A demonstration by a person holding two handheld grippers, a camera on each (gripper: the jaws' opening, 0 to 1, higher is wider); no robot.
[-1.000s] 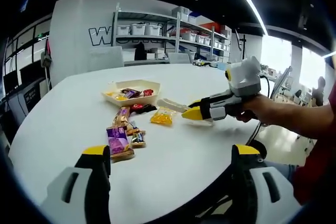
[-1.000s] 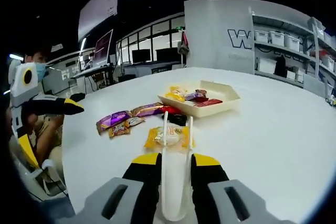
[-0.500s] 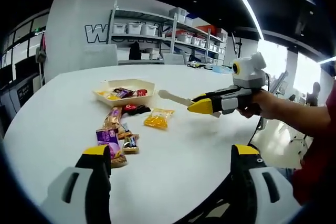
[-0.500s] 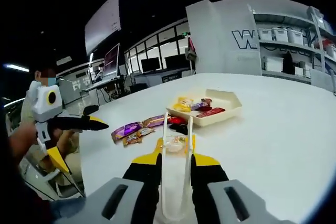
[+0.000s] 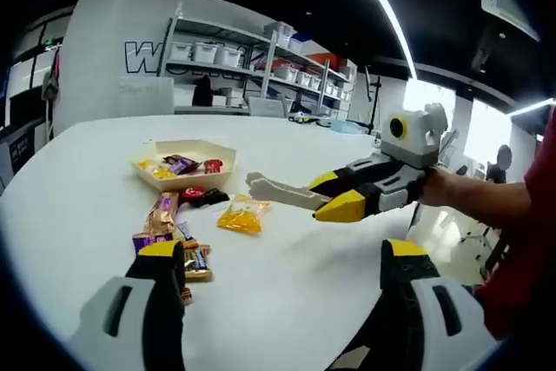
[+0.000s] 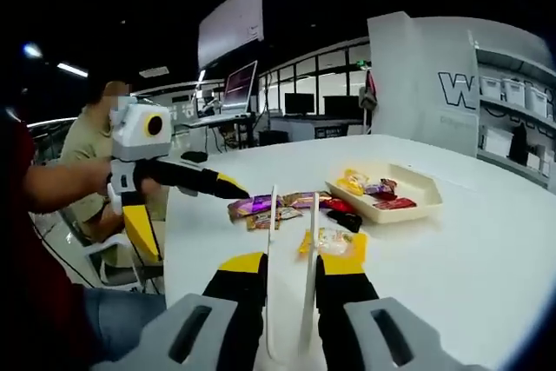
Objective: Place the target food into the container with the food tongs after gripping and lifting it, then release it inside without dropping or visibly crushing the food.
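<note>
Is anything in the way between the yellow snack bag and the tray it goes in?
Yes. A red wrapper and a black wrapper lie on the table between the yellow snack bag and the tray, right at its near edge.

An open-plan lab or workshop office is shown, with a dark ceiling crossed by a long light strip [image 5: 382, 6]. Metal shelving [image 5: 261, 67] stocked with white storage bins [image 5: 195, 51] is seen against a white wall bearing large lettering [image 5: 143, 56], behind a broad round white worktop [image 5: 78, 180]. Desks with computer monitors [image 6: 239, 86], a big wall screen [image 6: 230, 34] and glass partitions [image 6: 326, 93] are seen further off, where a seated person [image 6: 91, 141] is placed.
</note>
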